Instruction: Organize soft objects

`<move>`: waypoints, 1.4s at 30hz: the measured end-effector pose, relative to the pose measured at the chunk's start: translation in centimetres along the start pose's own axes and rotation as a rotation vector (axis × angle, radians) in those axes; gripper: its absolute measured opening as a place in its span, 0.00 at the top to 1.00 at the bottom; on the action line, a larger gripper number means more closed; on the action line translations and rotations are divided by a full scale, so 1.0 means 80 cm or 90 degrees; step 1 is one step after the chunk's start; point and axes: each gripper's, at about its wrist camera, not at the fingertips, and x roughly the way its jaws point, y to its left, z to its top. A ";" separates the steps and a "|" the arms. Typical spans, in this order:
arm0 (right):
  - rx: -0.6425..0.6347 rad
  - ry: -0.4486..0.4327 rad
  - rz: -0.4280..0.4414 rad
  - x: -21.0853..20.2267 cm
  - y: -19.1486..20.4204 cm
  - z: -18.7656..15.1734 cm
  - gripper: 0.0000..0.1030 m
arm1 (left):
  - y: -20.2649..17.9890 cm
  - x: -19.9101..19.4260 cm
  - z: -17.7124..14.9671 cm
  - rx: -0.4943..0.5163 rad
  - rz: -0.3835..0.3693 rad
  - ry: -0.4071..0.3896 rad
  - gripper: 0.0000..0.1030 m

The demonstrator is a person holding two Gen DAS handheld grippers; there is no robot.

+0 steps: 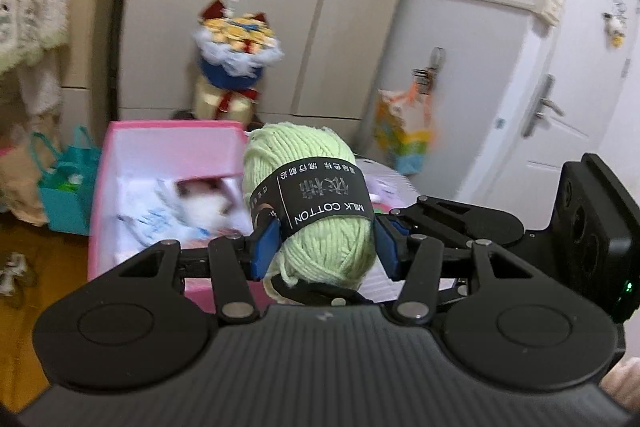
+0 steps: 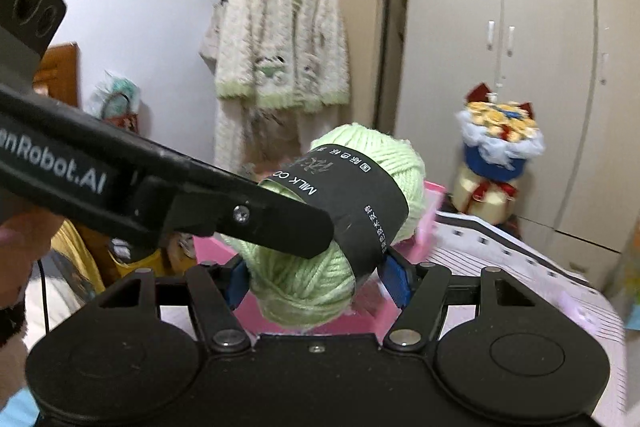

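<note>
A light green yarn ball [image 1: 320, 195] with a black "MILK COTTON" band hangs in the air. My left gripper [image 1: 326, 247] is shut on it, blue pads pressing both sides. In the right wrist view the same ball [image 2: 360, 187] sits between the blue pads of my right gripper [image 2: 316, 283], also shut on it. The left gripper's black finger [image 2: 280, 223] crosses the ball's front from the left. The right gripper's body [image 1: 592, 235] shows at the right edge. An open pink box [image 1: 120, 155] with white soft things inside lies just behind and below the ball.
The pink box [image 2: 320, 323] rests beside a striped white cover [image 2: 520, 259]. A plush bouquet [image 1: 236, 43] stands before wardrobe doors. A fuzzy cardigan [image 2: 280, 39] hangs on a rack. Teal bags [image 1: 68, 179] sit on the wooden floor at the left; a white door [image 1: 540, 107] is at the right.
</note>
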 end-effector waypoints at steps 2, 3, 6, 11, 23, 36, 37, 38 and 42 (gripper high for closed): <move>0.013 0.001 0.027 0.022 -0.006 0.007 0.32 | 0.013 0.006 0.007 -0.005 0.029 -0.006 0.51; 0.022 0.002 0.041 0.032 -0.010 0.010 0.32 | 0.020 0.007 0.009 -0.008 0.039 -0.009 0.51; 0.046 0.016 0.083 0.069 -0.019 0.019 0.32 | 0.042 0.019 0.018 -0.020 0.076 -0.012 0.51; 0.035 0.042 0.110 0.121 -0.019 0.028 0.32 | 0.080 0.042 0.029 -0.041 0.118 0.009 0.50; 0.029 0.174 0.124 0.209 -0.028 0.034 0.30 | 0.137 0.105 0.029 -0.084 0.150 0.067 0.50; -0.057 0.197 0.074 0.201 -0.010 0.034 0.18 | 0.148 0.111 0.009 -0.112 0.136 0.078 0.47; -0.056 0.197 0.072 0.196 -0.009 0.033 0.18 | 0.145 0.110 0.010 -0.109 0.136 0.079 0.47; -0.054 0.195 0.069 0.192 -0.009 0.034 0.18 | 0.142 0.107 0.010 -0.105 0.135 0.079 0.47; -0.048 0.184 0.060 0.173 -0.007 0.032 0.18 | 0.131 0.094 0.012 -0.085 0.139 0.069 0.46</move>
